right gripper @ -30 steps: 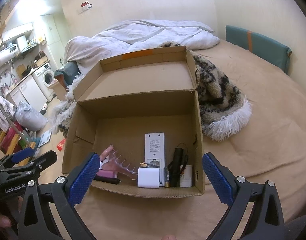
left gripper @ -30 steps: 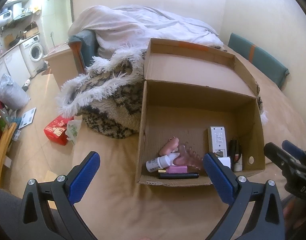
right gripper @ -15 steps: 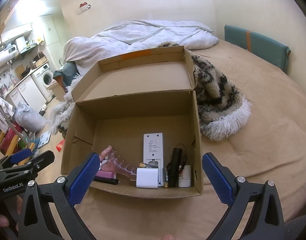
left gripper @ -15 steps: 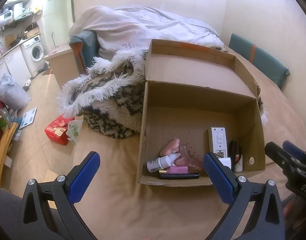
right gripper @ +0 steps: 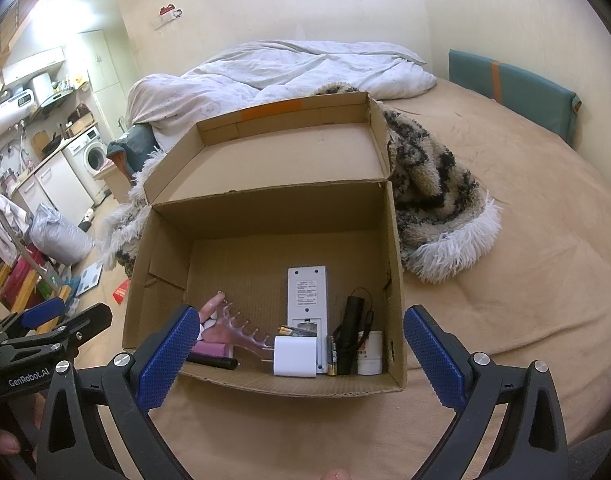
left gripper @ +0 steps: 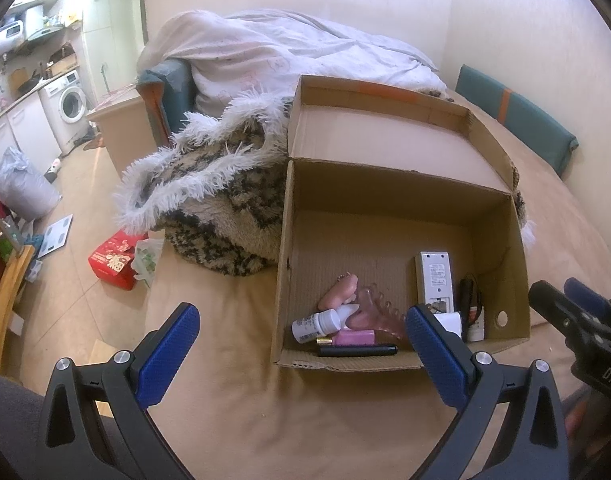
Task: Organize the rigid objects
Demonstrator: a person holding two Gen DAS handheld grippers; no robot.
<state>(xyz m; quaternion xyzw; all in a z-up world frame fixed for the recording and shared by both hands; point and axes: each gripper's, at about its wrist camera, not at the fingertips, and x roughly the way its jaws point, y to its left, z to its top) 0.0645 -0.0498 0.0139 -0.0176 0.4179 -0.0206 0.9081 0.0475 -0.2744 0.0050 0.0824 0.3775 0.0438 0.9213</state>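
Both grippers hover wide apart and empty short of the box's near wall: left gripper [left gripper: 301, 344] toward its left corner, right gripper [right gripper: 301, 346] about centred on it. Risks, as I judge them: the cardboard box [right gripper: 265, 204] sits on a soft bed [right gripper: 525, 240] near its left edge, lid flap leaning back on a shaggy blanket [right gripper: 437, 200], so a push on the near wall could slide or tip it; the contents are crammed along that wall, so closing on one item may catch a neighbour or drag the torch's cord. Contents, largest down: white remote [right gripper: 307, 292] lying face-down right of the middle; pink comb-like piece [left gripper: 371, 312] to its left, exact kind unclear; black torch [right gripper: 351, 328] with wrist cord near the right wall; white charger cube [right gripper: 295, 356] touching the near wall; small white bottle [left gripper: 315, 326] on its side at the left; white jar [right gripper: 370, 354] in the right corner; black pen [left gripper: 357, 350] along the near wall; pink block [left gripper: 353, 337] just behind it; battery [right gripper: 331, 356] standing between cube and torch.
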